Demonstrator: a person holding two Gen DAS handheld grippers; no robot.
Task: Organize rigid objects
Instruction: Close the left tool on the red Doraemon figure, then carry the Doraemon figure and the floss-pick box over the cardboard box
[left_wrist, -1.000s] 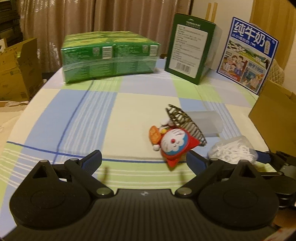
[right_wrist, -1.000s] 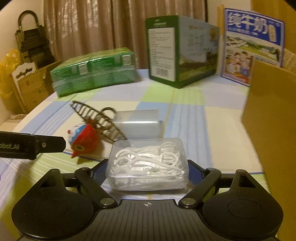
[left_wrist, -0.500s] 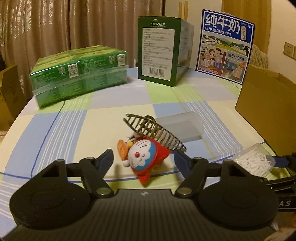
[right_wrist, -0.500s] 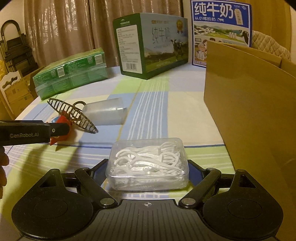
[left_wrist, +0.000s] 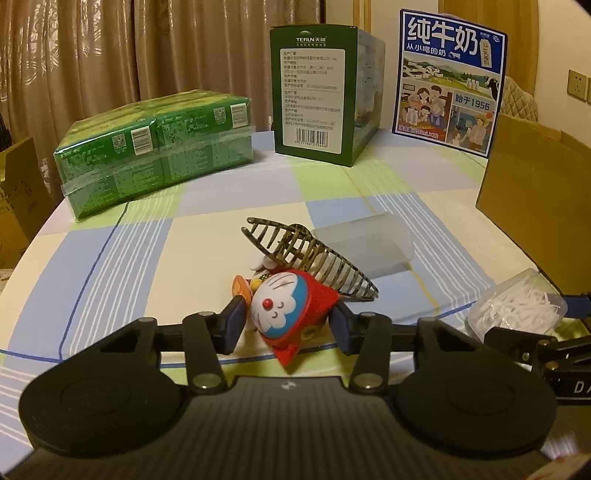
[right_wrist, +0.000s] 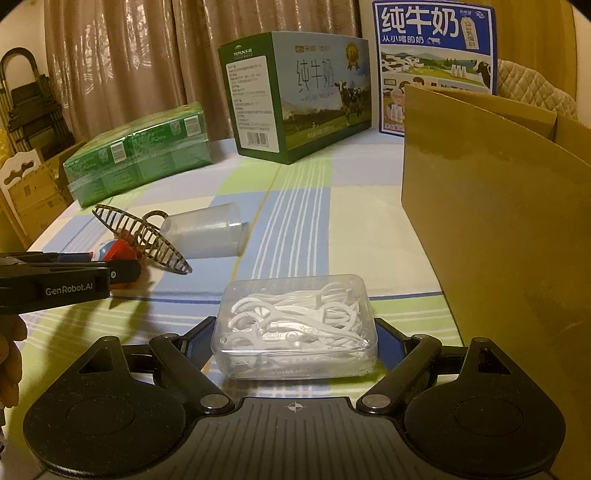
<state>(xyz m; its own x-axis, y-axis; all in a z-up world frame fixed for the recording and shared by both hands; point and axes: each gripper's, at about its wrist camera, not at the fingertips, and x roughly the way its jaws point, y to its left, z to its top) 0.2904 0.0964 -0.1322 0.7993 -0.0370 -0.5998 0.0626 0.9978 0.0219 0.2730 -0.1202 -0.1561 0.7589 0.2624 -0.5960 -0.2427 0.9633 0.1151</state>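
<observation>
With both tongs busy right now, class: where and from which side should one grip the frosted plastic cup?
Grip the frosted plastic cup across its round body, coming from above. It lies on its side on the table, its open mouth facing the hair claw clip, so the curved sides are free.

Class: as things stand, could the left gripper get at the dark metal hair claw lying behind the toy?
Probably not directly. The left gripper is closing its jaws around the red and blue plush cat toy, which lies in front of the dark metal hair claw; the claw leans over the toy.
</observation>
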